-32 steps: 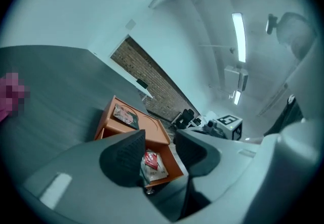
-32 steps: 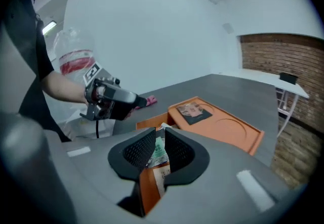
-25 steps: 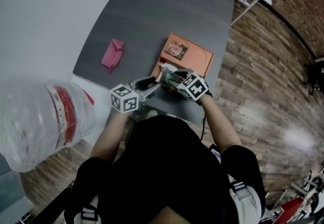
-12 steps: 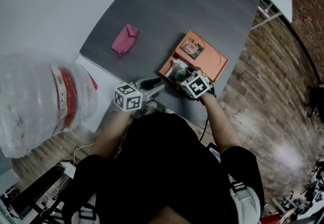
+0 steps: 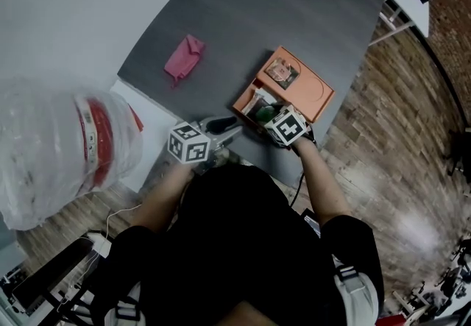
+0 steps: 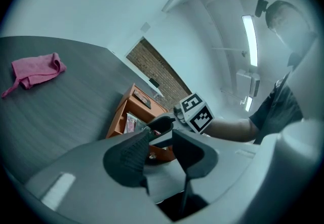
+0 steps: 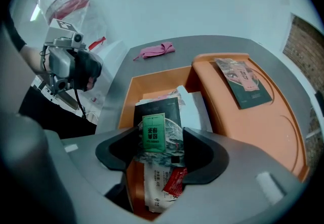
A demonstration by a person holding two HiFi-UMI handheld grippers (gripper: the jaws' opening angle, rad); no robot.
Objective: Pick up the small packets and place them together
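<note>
A person stands at a grey table [image 5: 280, 8], seen from above, with a gripper in each hand. An orange box [image 5: 318, 90] sits near the table's front edge.

The right gripper [image 7: 160, 140] points steeply down into the box's open compartment. Its fingers have just been closing but stand apart, with a green-label packet [image 7: 154, 124] between them. The packet's edges come close to both fingers, with no clear squeeze. It rests on top of a pile [image 7: 196, 109] of other packets in that compartment, including a white one and a small red one. A lone packet [image 7: 242, 82] lies on the box's raised flat part.

The left gripper [image 6: 161, 134] hovers just to the left of the box and points toward it. Its fingers have just been closing slightly. They stand apart, with nothing between them.

A pink cloth [image 5: 185, 58] lies on the table, well to the left of the box. A clear plastic bag [image 5: 66, 148] with red print is farther left, off the table.
</note>
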